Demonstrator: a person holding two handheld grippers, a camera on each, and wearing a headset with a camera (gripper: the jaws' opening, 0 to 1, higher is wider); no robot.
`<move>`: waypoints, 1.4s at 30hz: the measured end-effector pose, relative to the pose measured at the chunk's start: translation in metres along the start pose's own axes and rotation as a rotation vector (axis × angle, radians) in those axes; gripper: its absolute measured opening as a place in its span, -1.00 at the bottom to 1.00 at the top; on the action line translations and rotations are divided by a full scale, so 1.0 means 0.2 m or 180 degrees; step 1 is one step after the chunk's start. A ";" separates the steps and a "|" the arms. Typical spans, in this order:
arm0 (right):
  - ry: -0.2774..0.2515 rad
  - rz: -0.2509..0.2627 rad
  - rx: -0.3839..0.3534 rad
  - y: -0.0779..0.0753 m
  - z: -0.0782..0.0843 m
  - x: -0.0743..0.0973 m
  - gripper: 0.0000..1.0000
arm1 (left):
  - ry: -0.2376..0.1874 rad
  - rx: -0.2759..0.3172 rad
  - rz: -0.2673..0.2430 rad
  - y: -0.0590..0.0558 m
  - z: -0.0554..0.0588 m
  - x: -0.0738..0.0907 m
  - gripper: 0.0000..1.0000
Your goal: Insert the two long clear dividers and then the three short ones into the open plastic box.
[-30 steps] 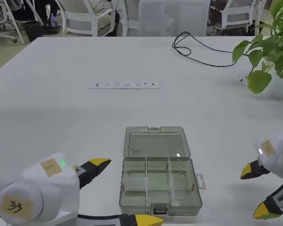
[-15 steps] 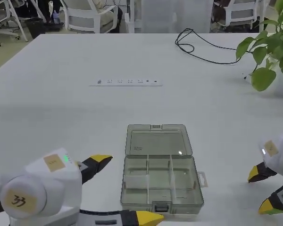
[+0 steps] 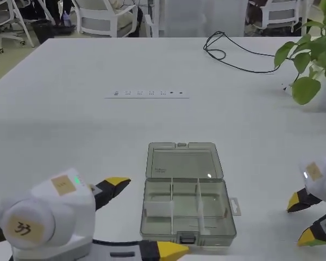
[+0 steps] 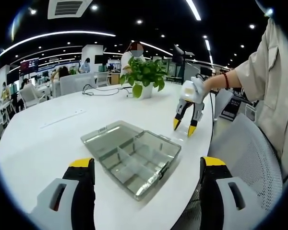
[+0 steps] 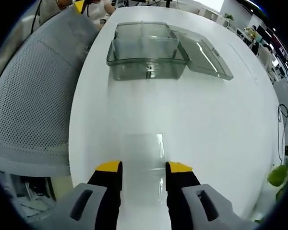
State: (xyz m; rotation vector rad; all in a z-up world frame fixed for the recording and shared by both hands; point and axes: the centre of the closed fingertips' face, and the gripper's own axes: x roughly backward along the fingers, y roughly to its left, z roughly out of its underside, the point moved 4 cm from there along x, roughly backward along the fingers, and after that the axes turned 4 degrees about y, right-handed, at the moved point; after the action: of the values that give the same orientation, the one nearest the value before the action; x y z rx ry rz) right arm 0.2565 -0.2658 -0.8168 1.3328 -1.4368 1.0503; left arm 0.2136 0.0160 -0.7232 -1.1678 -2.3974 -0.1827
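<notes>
Right gripper [image 5: 144, 165] spread, right of the box [image 5: 144, 69], facing a clear divider [image 5: 142, 154]; probably short-divider stage; needed pinching it next.

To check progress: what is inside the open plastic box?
Inside the box, two long dividers run front to back and one short divider crosses the left compartment. Others, being clear, cannot be counted.

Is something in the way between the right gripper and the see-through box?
Nothing visible stands in the way. Bare white table lies between the right gripper and the open clear plastic box, and its jaws are apart, holding nothing.
</notes>
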 end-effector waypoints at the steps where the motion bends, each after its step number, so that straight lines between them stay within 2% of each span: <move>1: -0.0010 0.0005 -0.0010 0.00 0.00 0.00 -0.31 | 0.0001 0.0003 -0.0002 0.00 0.00 0.00 0.84; 4: -0.0020 0.0016 -0.0106 0.00 0.00 0.00 -0.33 | 0.0012 -0.0004 -0.0005 0.00 0.00 0.00 0.84; 18: -0.0001 0.0075 -0.0181 0.01 -0.01 0.01 -0.36 | -0.0019 0.0002 -0.0018 0.00 0.00 0.01 0.85; 22: -0.0005 0.0189 -0.0192 -0.01 0.00 0.03 -0.36 | -0.0034 0.0041 -0.0020 0.00 0.00 0.01 0.84; 29: -0.0136 0.0436 -0.0218 -0.05 -0.03 0.09 -0.36 | -0.0030 0.0045 -0.0008 0.00 0.00 0.01 0.82; 35: -0.0258 0.0660 -0.0183 -0.07 -0.10 0.16 -0.36 | 0.0005 0.0071 -0.0004 -0.01 0.01 0.01 0.76; 42: -0.0356 0.0814 -0.0129 -0.09 -0.18 0.21 -0.36 | 0.0024 0.0172 -0.0036 0.00 0.02 0.00 0.64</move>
State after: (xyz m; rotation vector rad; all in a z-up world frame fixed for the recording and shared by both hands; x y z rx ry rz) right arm 0.2754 -0.2425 -0.7662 1.2170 -1.7380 1.1172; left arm 0.2115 0.0165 -0.7264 -1.1274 -2.3876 -0.1249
